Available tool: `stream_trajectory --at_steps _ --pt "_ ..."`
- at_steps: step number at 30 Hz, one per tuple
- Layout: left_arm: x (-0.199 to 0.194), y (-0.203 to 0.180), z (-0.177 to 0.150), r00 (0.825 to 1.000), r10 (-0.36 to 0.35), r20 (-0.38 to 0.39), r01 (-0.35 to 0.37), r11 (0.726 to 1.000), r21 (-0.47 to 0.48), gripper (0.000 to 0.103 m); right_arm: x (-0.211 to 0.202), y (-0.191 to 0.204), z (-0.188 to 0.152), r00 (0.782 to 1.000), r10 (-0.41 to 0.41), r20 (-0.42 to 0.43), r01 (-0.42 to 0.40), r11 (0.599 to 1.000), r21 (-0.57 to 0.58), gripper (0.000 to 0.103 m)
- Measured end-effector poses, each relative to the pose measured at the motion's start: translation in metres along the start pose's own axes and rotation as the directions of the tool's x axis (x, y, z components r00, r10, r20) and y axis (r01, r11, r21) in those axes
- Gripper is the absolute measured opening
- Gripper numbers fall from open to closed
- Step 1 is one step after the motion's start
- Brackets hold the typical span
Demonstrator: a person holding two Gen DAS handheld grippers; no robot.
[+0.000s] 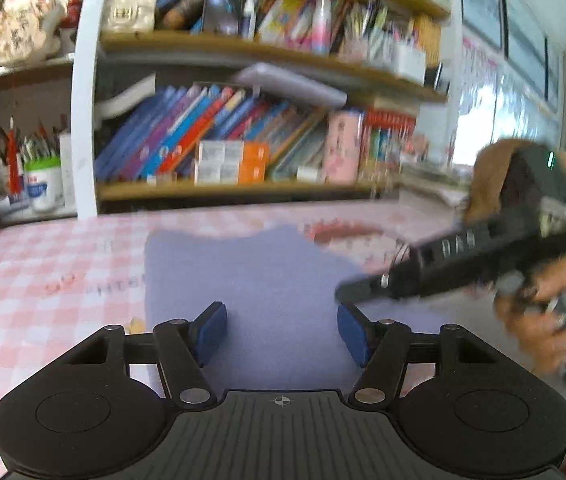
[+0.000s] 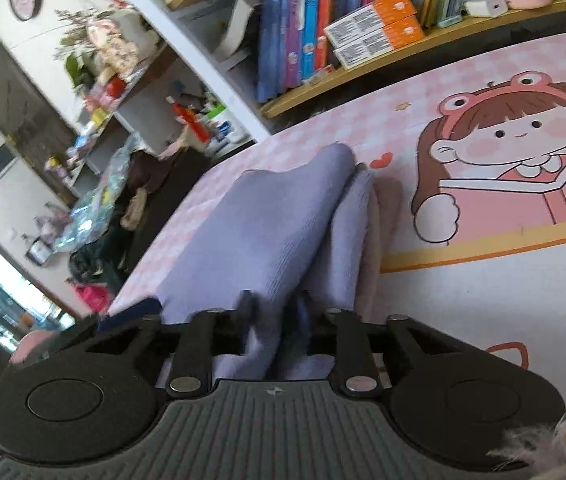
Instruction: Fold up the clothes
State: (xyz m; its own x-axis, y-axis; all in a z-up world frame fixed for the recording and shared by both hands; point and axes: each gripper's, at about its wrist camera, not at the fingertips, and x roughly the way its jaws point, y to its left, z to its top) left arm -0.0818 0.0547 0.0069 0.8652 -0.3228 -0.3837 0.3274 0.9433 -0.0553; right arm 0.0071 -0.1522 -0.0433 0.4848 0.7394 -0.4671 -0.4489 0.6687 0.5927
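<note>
A lavender cloth [image 1: 267, 276] lies on the pink checked table cover [image 1: 43, 280]. My left gripper [image 1: 282, 332] hovers over the cloth's near part. It is open, its blue pads [image 1: 211, 330] set wide apart with nothing pressed between them. From the right, a hand [image 1: 543, 320] brings my right gripper [image 1: 363, 292] in to the cloth's right edge. In the right wrist view, the right gripper [image 2: 273, 320] is shut on a fold of the lavender cloth [image 2: 275, 220]. The cloth rises in a ridge from the table to the fingers.
Shelves of books [image 1: 223, 136] and small boxes stand right behind the table's far edge. A pen pot [image 1: 41, 184] stands at the back left. The table cover carries a cartoon girl print [image 2: 523, 140] to the right of the cloth. Clutter [image 2: 95, 216] lies past the table's left side.
</note>
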Motion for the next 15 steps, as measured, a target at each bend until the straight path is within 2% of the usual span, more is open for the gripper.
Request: stream_trajectory --at_steps 2,5,8,9,11,12,13,14,15 --pt "0.001 -0.001 0.000 1.000 0.009 -0.013 -0.009 1.000 0.004 0.062 -0.012 0.022 -0.002 0.998 -0.020 0.062 0.025 0.996 -0.087 0.009" --pt "0.001 0.004 0.001 1.000 -0.010 -0.014 0.009 0.999 -0.034 0.063 -0.037 0.048 -0.010 0.990 0.017 0.143 0.014 0.978 -0.208 0.007" --pt "0.001 0.006 0.001 1.000 -0.023 -0.009 0.023 0.998 -0.057 0.063 -0.020 0.028 -0.018 0.991 -0.108 0.079 0.120 0.980 -0.159 0.007" --pt "0.000 0.006 0.002 1.000 -0.024 -0.010 0.023 0.998 -0.057 0.063 -0.012 0.017 -0.022 0.991 -0.124 0.048 0.129 0.984 -0.122 0.007" --pt "-0.006 0.010 0.008 1.000 -0.018 -0.007 0.017 0.998 -0.054 0.064 -0.013 0.004 -0.022 0.996 -0.078 0.050 0.081 0.995 -0.054 0.008" --pt "-0.010 0.015 0.011 1.000 -0.009 -0.003 0.009 0.998 -0.063 0.070 -0.017 0.004 -0.020 0.996 -0.076 0.053 0.078 0.996 -0.041 0.011" --pt "-0.013 0.023 0.015 1.000 0.008 0.005 -0.007 0.996 -0.083 0.076 -0.021 0.003 -0.017 0.996 -0.074 0.055 0.076 0.997 -0.028 0.022" --pt "-0.016 0.031 0.019 1.000 0.025 0.011 -0.023 0.994 -0.104 0.079 -0.024 0.001 -0.014 0.995 -0.080 0.055 0.081 0.997 -0.015 0.040" --pt "-0.020 0.040 0.024 0.999 0.042 0.018 -0.039 0.991 -0.124 0.082 -0.027 -0.002 -0.012 0.995 -0.086 0.056 0.086 0.996 -0.001 0.050"
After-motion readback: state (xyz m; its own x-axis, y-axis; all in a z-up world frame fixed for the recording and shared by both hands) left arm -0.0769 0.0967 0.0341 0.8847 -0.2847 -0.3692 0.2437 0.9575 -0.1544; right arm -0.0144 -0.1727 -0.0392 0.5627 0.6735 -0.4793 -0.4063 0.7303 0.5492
